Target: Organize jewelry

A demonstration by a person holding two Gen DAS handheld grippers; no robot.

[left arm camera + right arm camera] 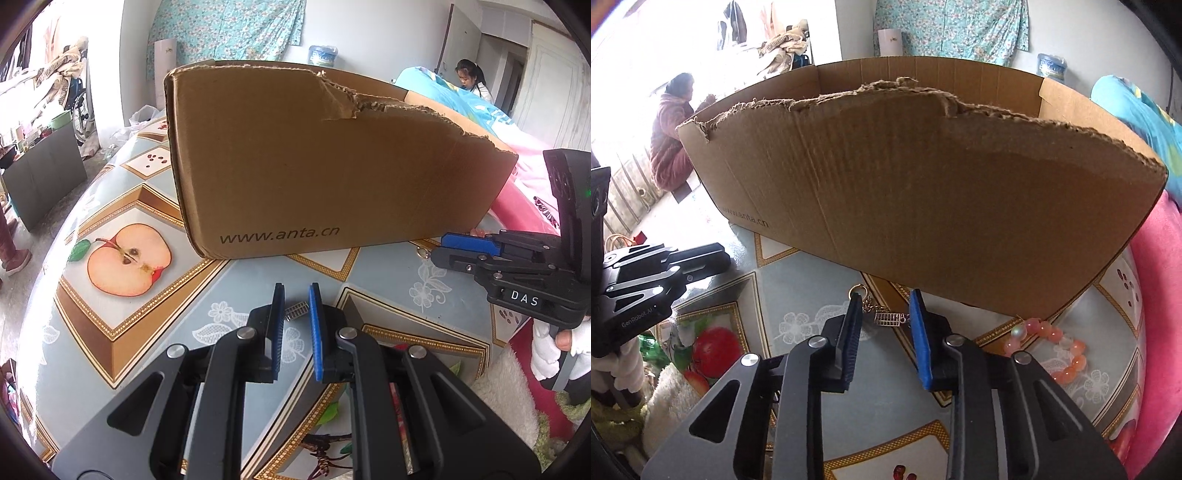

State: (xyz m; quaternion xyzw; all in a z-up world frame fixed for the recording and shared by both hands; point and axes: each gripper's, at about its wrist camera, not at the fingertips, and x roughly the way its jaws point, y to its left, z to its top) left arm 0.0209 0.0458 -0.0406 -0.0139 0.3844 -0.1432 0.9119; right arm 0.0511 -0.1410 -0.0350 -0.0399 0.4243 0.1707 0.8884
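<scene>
I take the cardboard box as my landmark. Little looks done yet: I cannot see the box's floor in either view, so I cannot say whether any jewelry is already inside. Left on the worktop in front of the box are at least two pieces.

The chain charm lies just below the box's near wall: a gold ring and fine links leading to a small silver abacus-shaped pendant. My right gripper brackets it, the fingers narrowed around the pendant, yet I cannot tell whether the pads actually press on it. The bead bracelet lies to the right of that, near the box's right corner: smooth, glossy pink and orange beads, some translucent, with one pale pearly one.

My left gripper hovers in front of the box's printed wall, fingers nearly closed, a narrow gap showing; a small ribbed silver piece appears between the tips, held or not I cannot tell.

The box is corrugated, matte brown, its top edge raggedly torn. The worktop cover is slick, printed with fruit and lace.
</scene>
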